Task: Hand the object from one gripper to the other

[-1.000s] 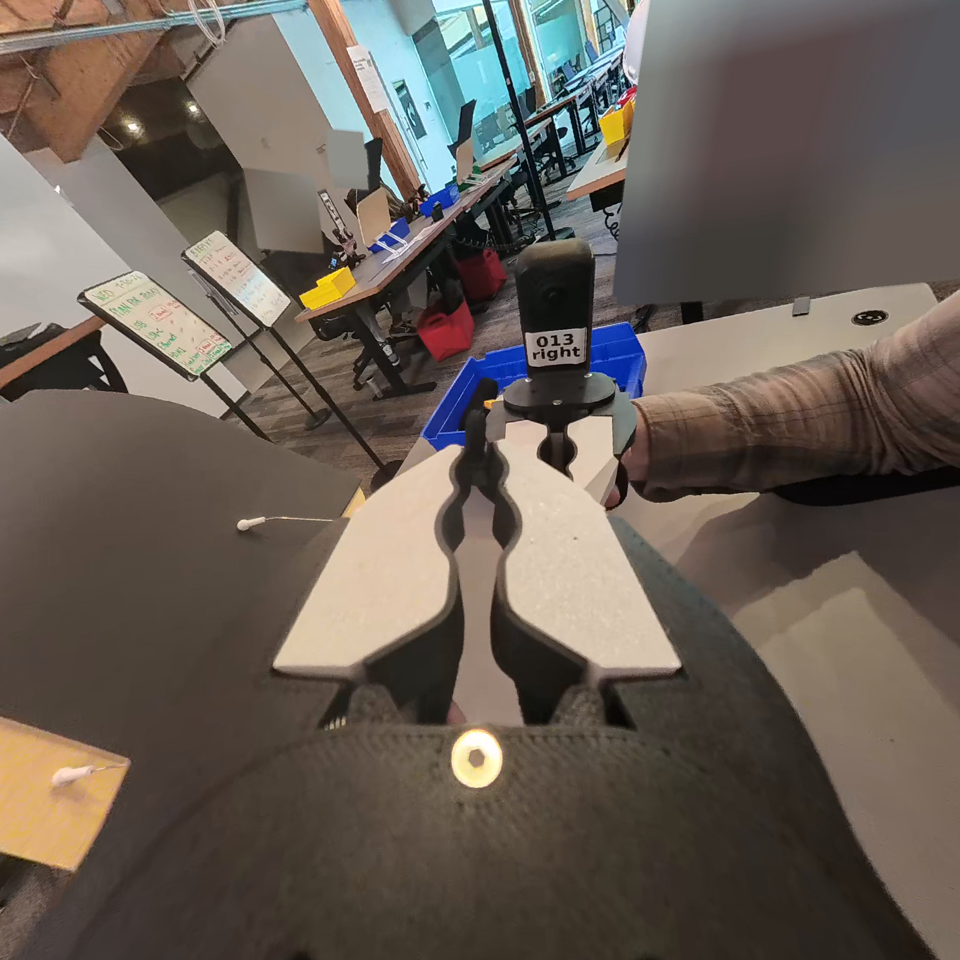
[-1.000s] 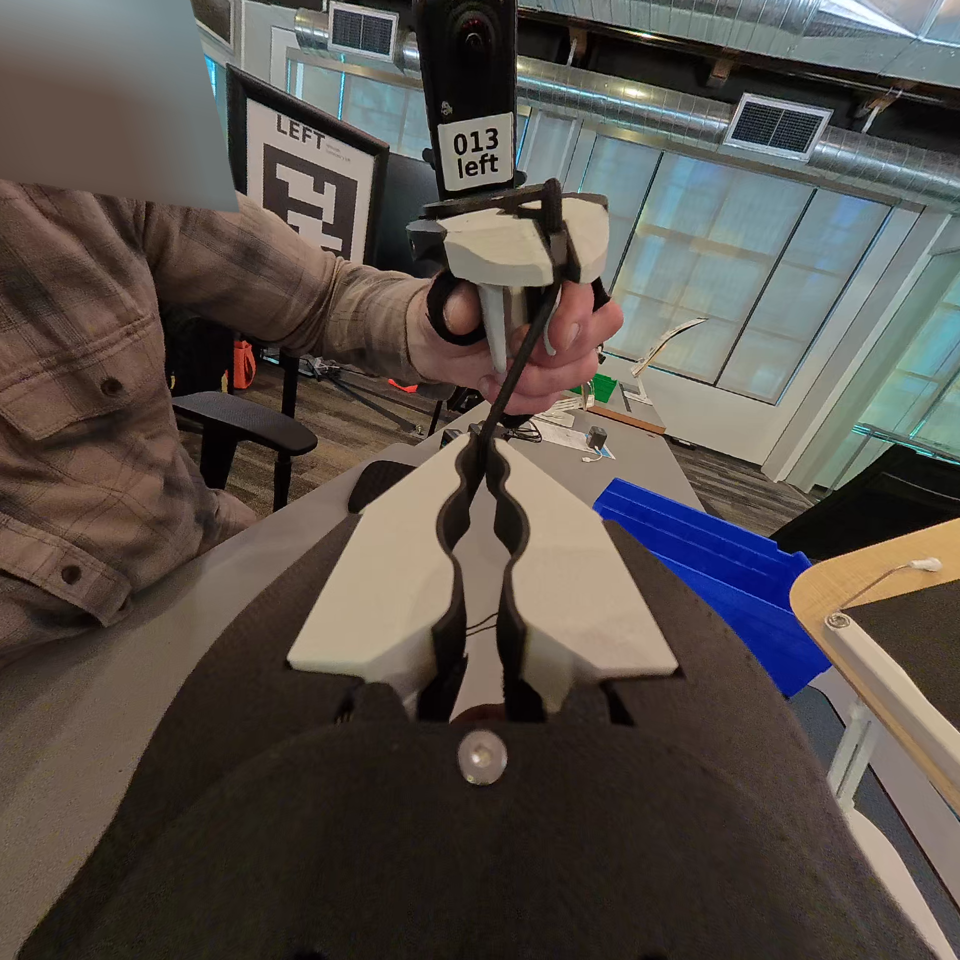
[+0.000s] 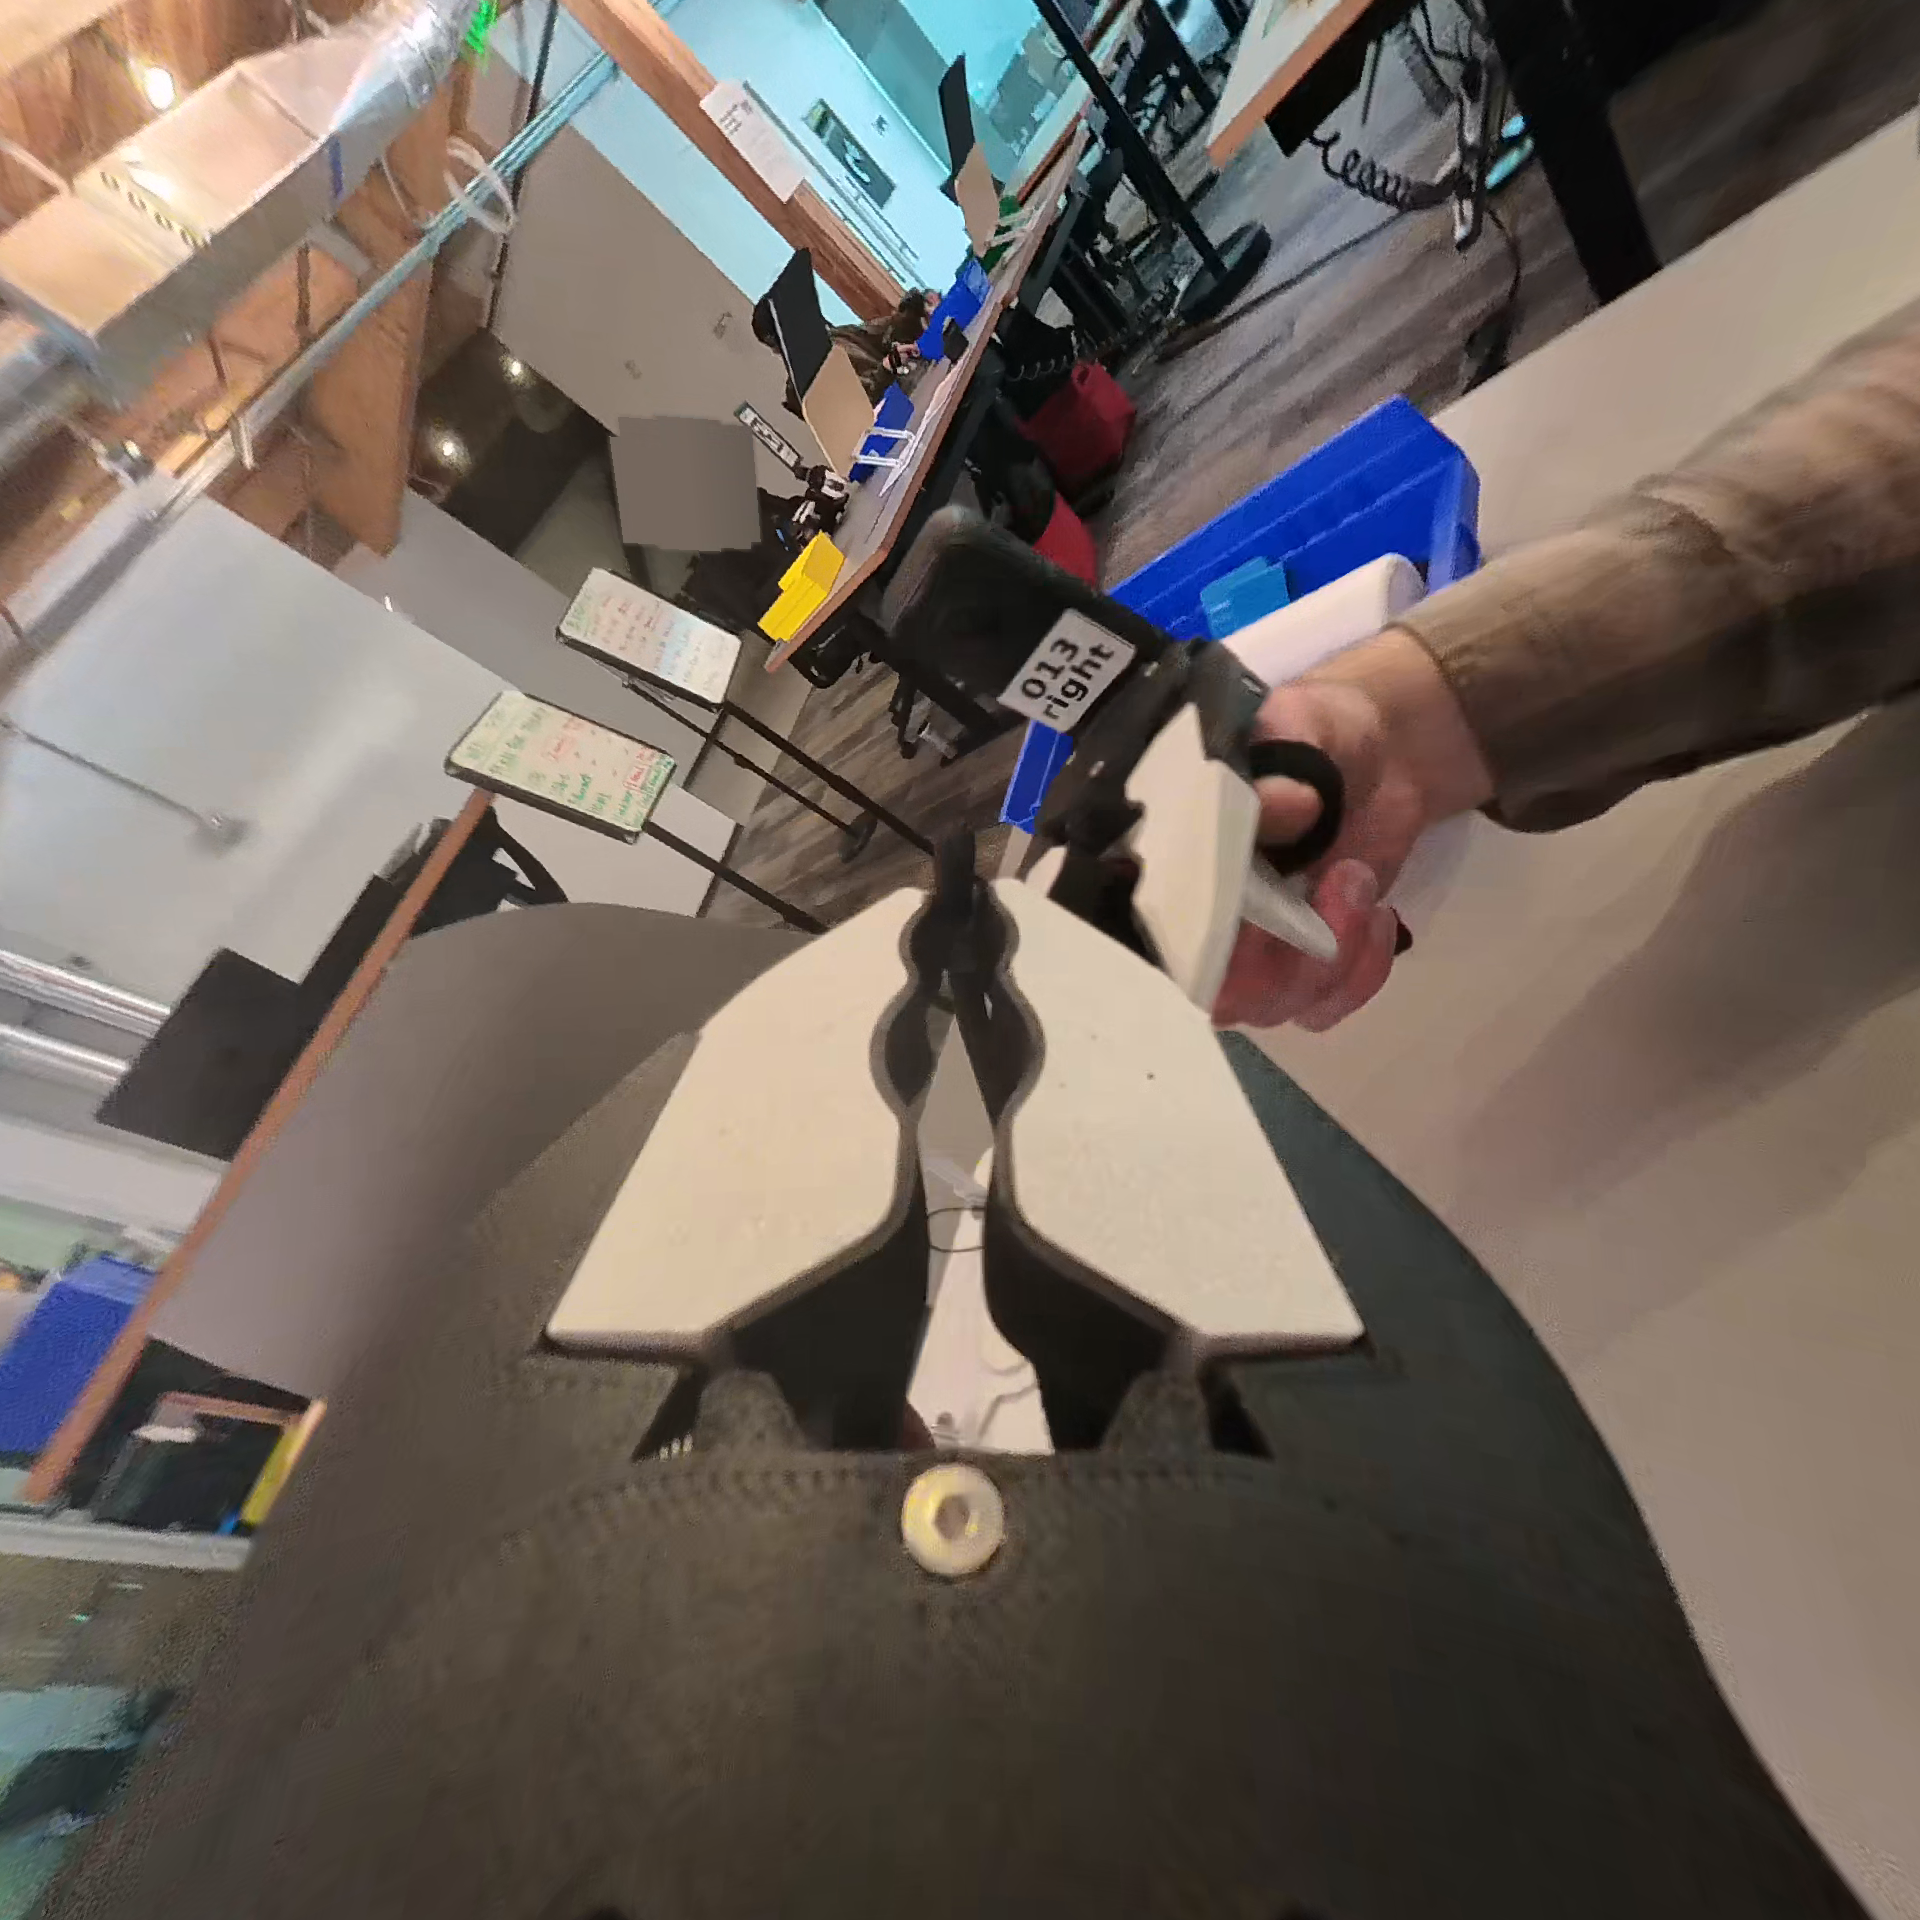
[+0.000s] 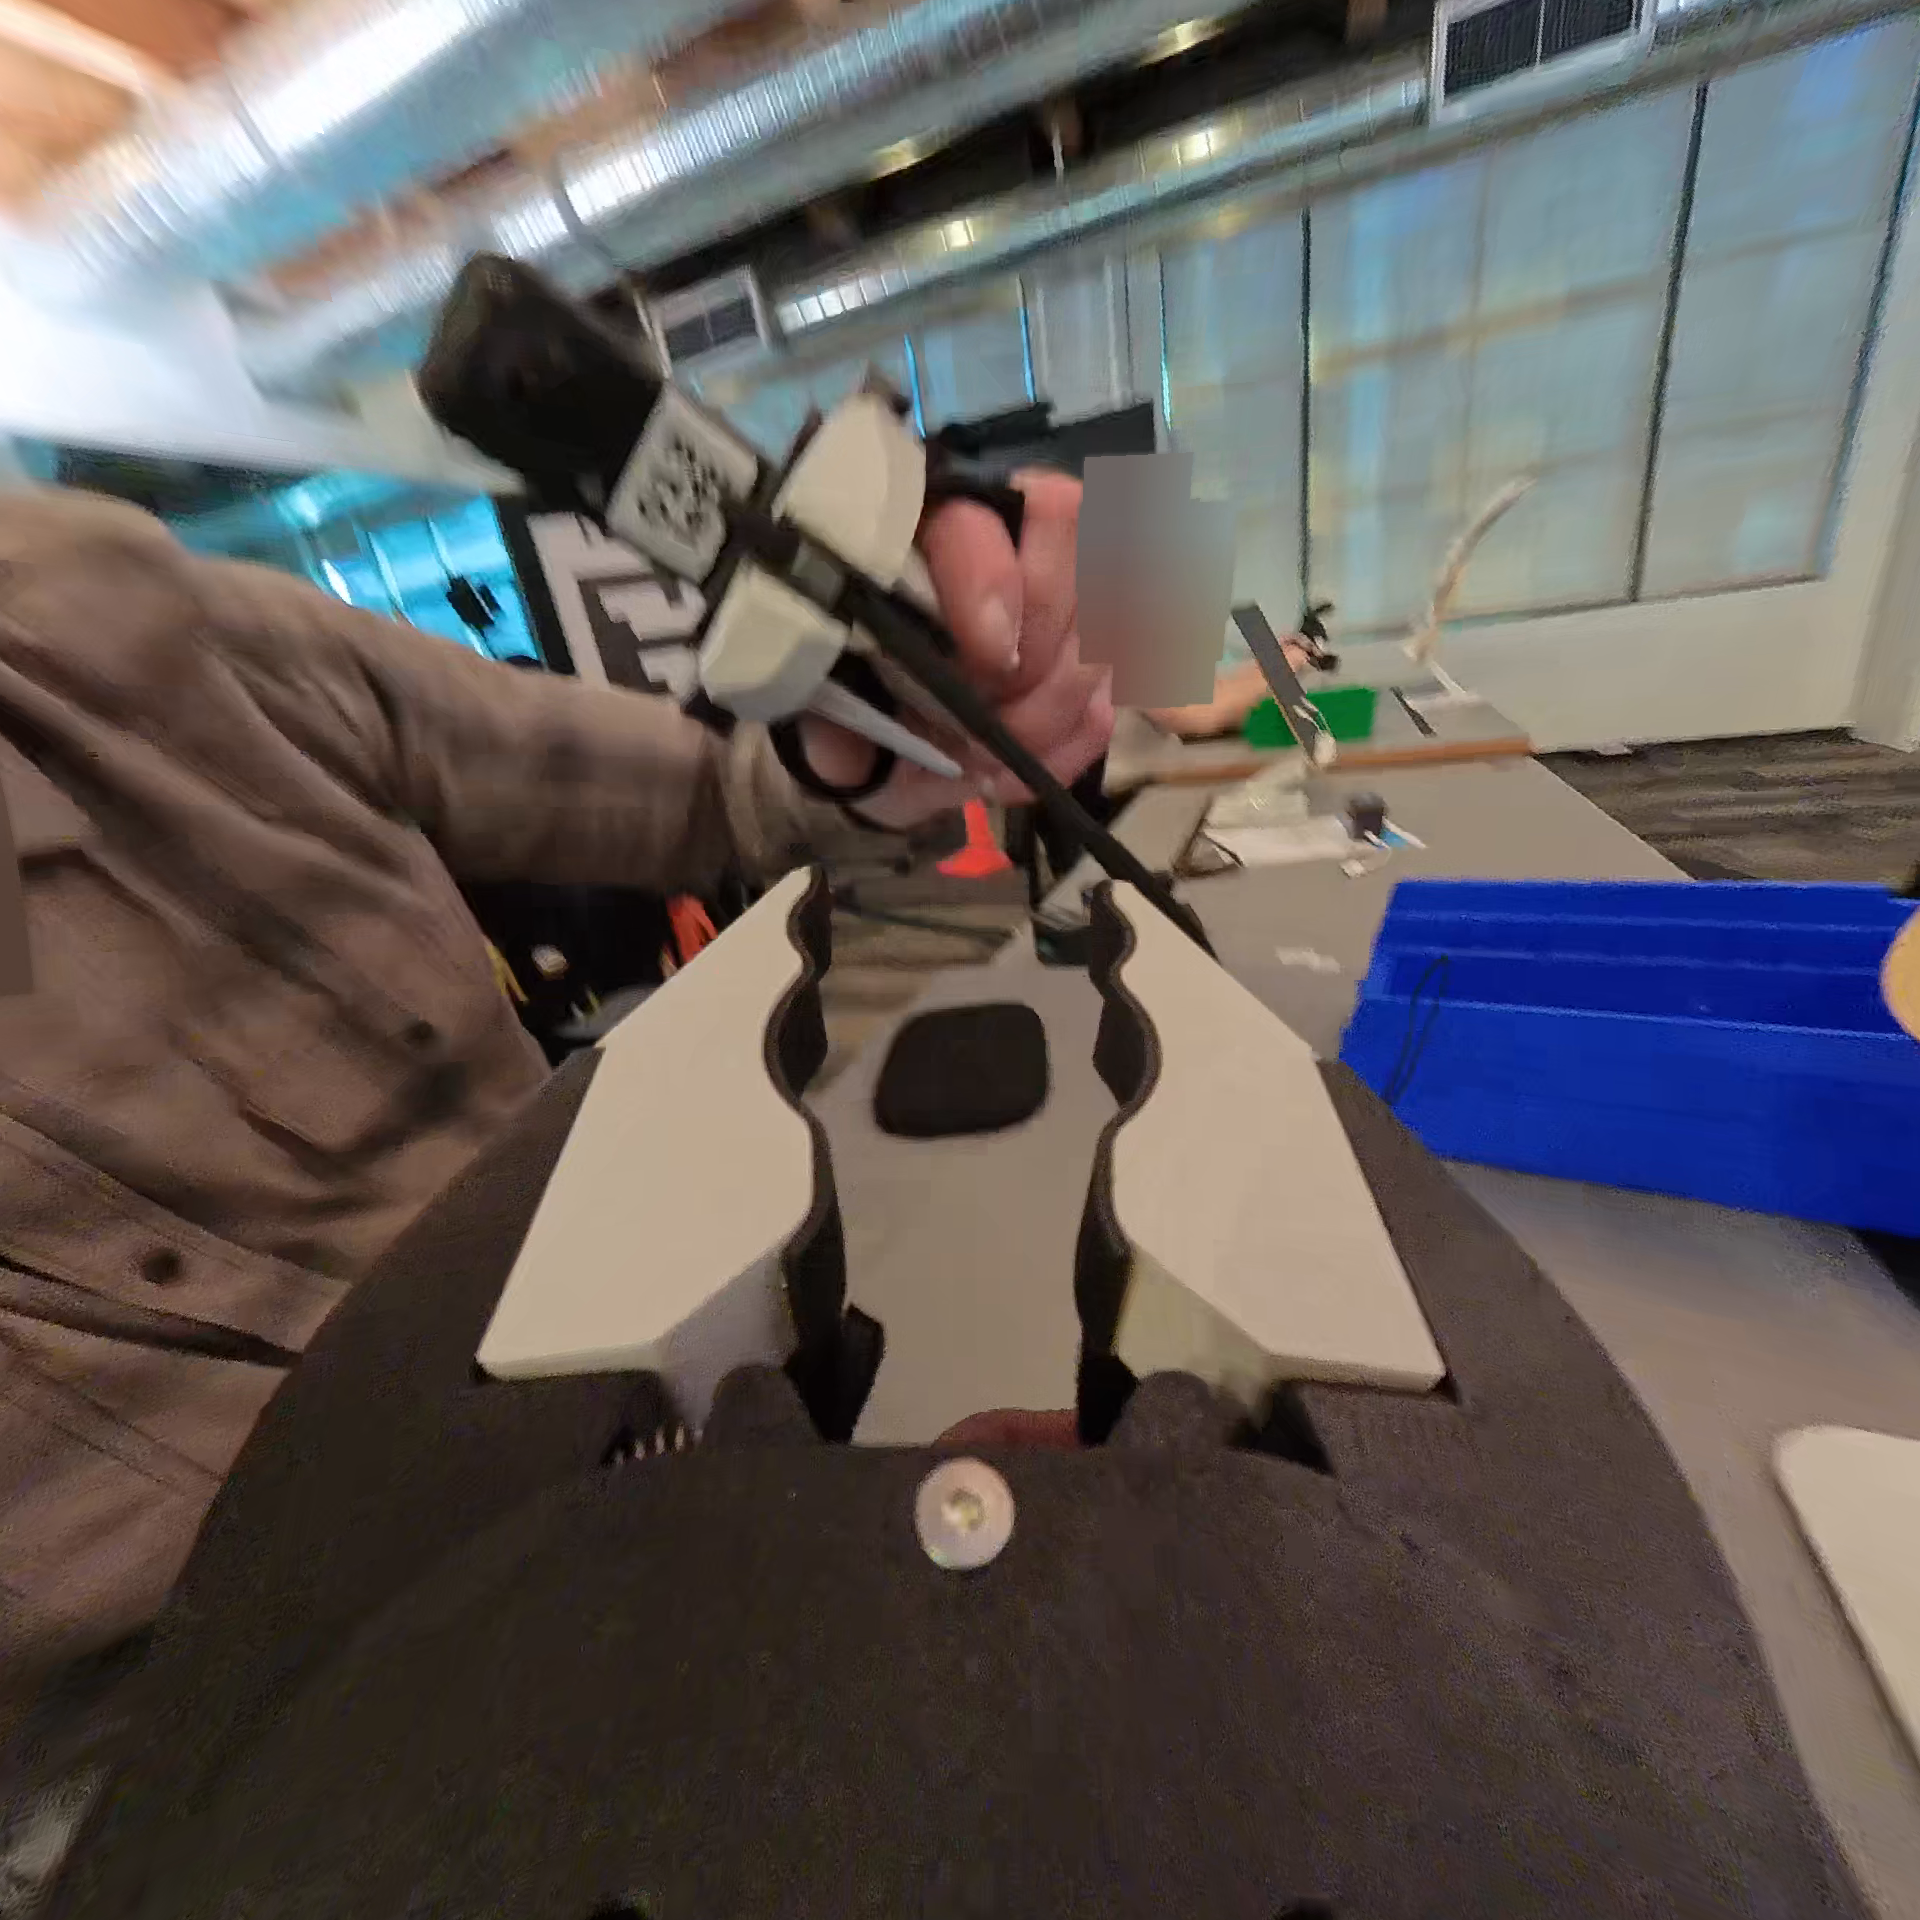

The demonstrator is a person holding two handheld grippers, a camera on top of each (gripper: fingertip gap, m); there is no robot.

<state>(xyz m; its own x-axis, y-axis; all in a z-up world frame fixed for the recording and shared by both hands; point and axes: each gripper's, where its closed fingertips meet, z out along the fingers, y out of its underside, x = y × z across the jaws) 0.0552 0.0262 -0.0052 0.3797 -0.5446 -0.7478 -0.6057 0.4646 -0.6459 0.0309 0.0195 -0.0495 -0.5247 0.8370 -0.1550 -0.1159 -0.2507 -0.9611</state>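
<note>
A white sticker (image 3: 1070, 668) with printed characters sits on the black camera of the far gripper, centre right of the left wrist view. Two whiteboards (image 3: 564, 766) at centre left carry blurred coloured handwriting. In the right wrist view, a white tag (image 4: 681, 491) and a black-and-white patterned board (image 4: 613, 627) stand at centre left, both blurred.

1. Blue bin (image 4: 1621, 1049): on the grey table (image 4: 1662, 1340), right of the jaws.
2. Black pad (image 4: 961, 1070): on the table, seen between the jaws.
3. Two whiteboards (image 3: 566, 764): on stands, beyond the jaws, left.
</note>
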